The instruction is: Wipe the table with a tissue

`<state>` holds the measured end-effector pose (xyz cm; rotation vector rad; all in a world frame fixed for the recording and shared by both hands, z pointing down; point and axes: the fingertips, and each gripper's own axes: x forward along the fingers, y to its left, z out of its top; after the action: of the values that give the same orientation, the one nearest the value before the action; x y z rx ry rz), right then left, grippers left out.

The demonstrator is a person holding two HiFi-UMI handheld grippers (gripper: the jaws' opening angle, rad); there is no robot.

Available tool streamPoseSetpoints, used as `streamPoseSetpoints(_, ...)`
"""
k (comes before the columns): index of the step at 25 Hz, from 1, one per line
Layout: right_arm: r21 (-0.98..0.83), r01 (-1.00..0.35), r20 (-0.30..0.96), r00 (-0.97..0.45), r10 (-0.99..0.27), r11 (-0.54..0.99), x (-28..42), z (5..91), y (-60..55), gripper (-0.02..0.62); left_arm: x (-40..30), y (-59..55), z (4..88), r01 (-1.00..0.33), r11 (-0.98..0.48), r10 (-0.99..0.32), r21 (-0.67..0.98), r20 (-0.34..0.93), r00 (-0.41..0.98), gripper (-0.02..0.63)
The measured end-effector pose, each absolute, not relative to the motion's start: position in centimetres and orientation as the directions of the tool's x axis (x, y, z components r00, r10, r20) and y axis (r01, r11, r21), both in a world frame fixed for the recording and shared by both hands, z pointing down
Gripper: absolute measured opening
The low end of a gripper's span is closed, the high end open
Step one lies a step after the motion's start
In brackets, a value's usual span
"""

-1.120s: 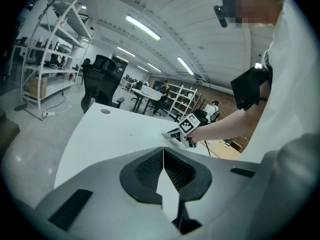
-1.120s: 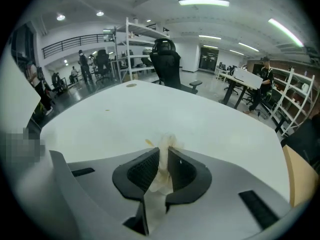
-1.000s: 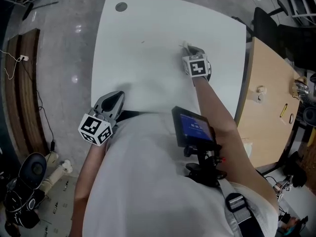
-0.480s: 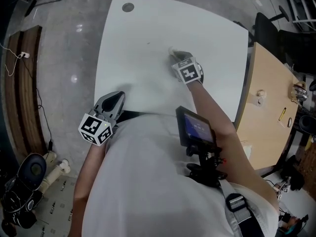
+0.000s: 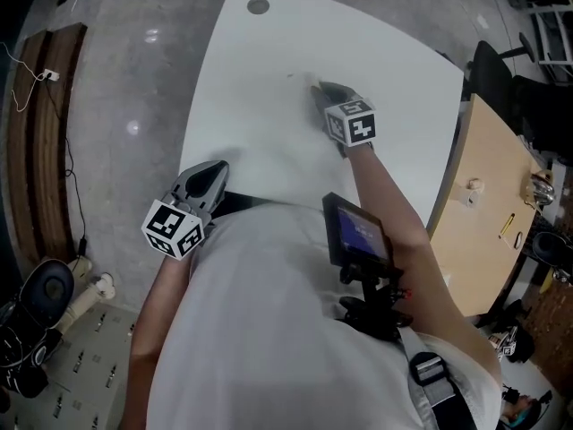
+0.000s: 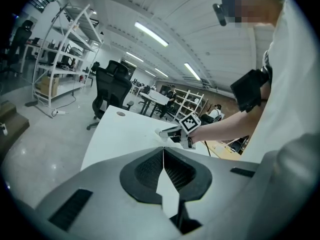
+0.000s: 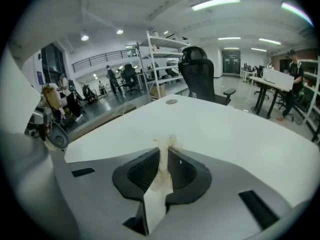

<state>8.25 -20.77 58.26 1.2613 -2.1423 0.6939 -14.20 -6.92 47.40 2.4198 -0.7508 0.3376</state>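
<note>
My right gripper (image 5: 324, 91) reaches over the middle of the white table (image 5: 260, 115), tilted down toward its top. In the right gripper view it (image 7: 165, 153) is shut on a crumpled cream tissue (image 7: 168, 144), which pokes out past the fingertips just over the table (image 7: 225, 134). The left gripper (image 5: 213, 170) hovers at the table's near edge. Seen from the left gripper view, its jaws (image 6: 163, 149) meet at the tips with nothing between them, and the right gripper (image 6: 172, 132) with its marker cube shows beyond them.
A round cable hole (image 5: 258, 5) sits at the table's far corner. A wooden desk (image 5: 488, 195) with small items stands to the right. A black office chair (image 7: 200, 74) is behind the table, and shelving racks (image 6: 60, 49) stand further off.
The right gripper has slid left across the table with the tissue still in its jaws. The left gripper has stayed at the near edge.
</note>
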Motion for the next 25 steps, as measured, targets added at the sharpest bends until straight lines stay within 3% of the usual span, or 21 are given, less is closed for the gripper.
streamPoseSetpoints(8, 0.004, -0.917, 0.781, -0.247, -0.574, 0.400, 8.4, 61.6, -23.8, 0.055, -17.5, -6.8, 48.0, -0.628, -0.631, -0.483, 0.456, 0.402, 0.778, 0.006)
streamPoseSetpoints(13, 0.016, -0.911, 0.795, -0.238, -0.558, 0.412, 5.6, 61.3, -23.5, 0.055, -18.2, -7.2, 48.4, -0.621, -0.630, -0.474, 0.467, 0.402, 0.783, 0.006)
streamPoseSetpoints(25, -0.005, -0.697, 0.821, -0.412, -0.395, 0.717, -4.9, 61.4, -18.6, 0.055, -19.0, -9.6, 48.3, -0.545, -0.695, -0.395, 0.470, 0.383, 0.835, 0.006)
